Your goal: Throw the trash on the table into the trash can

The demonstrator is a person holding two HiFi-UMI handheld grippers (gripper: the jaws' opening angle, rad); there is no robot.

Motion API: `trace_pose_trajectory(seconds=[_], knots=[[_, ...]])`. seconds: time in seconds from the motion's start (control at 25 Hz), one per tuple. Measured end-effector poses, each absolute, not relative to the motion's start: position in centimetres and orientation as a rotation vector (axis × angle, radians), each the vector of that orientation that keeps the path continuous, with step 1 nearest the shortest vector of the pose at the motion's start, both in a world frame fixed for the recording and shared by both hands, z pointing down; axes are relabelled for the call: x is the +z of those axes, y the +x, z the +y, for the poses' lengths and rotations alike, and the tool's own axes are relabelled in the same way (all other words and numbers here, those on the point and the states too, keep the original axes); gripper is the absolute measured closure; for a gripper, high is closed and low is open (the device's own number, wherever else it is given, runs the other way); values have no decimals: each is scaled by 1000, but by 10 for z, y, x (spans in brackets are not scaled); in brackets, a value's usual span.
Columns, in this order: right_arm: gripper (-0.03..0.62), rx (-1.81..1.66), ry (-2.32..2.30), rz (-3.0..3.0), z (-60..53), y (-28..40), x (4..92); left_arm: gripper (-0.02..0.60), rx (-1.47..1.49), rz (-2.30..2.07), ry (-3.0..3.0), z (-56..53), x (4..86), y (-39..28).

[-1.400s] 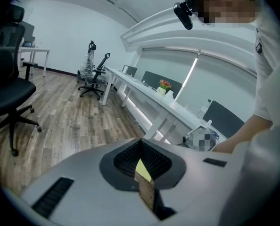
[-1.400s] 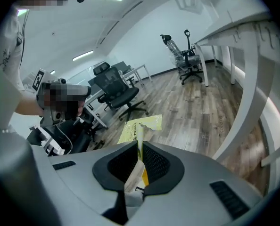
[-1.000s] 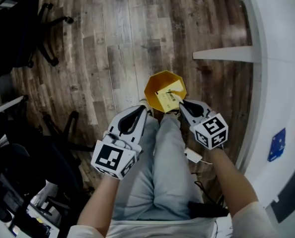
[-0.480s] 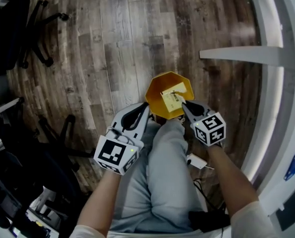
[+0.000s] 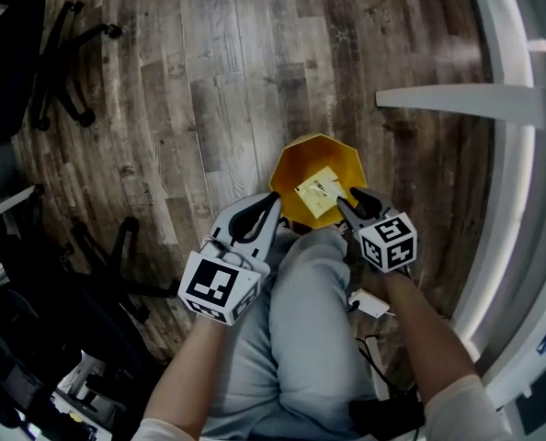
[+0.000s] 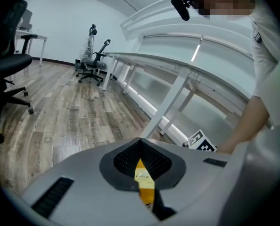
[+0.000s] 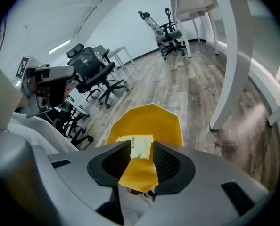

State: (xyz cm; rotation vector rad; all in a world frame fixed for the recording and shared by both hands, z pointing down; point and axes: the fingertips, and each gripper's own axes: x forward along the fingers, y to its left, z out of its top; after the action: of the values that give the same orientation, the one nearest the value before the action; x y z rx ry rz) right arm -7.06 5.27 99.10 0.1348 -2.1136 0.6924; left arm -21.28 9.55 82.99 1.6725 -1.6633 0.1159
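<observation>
Trash, a yellow paper note (image 5: 319,191), now lies loose inside the yellow trash can (image 5: 293,159) at frame centre. Right gripper (image 5: 348,197) fingers have just opened, releasing it; nothing sits between them. Left gripper (image 5: 271,206) fingers are closed and empty. Judged disposed.

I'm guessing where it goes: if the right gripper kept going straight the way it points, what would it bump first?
Probably the yellow paper lying in the trash can, though depth is unclear. The jaws of the right gripper have just been opening, nothing pinched between them.
</observation>
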Motion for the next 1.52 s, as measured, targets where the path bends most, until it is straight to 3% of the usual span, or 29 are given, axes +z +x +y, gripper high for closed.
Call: trace_pose_trajectory(seconds=[0.24, 0.64, 0.88, 1.52], knots=[[403, 636, 105, -2095, 49, -75, 995, 580, 117, -1671, 1663, 95, 830, -216], [402, 544, 86, -2190, 29, -114, 922, 578, 95, -1686, 1670, 99, 781, -210], [540, 561, 67, -2239, 41, -118, 849, 580, 86, -1677, 1683, 106, 727, -205], [551, 617, 81, -2458, 27, -131, 565, 580, 104, -1737, 1694, 105, 519, -210]])
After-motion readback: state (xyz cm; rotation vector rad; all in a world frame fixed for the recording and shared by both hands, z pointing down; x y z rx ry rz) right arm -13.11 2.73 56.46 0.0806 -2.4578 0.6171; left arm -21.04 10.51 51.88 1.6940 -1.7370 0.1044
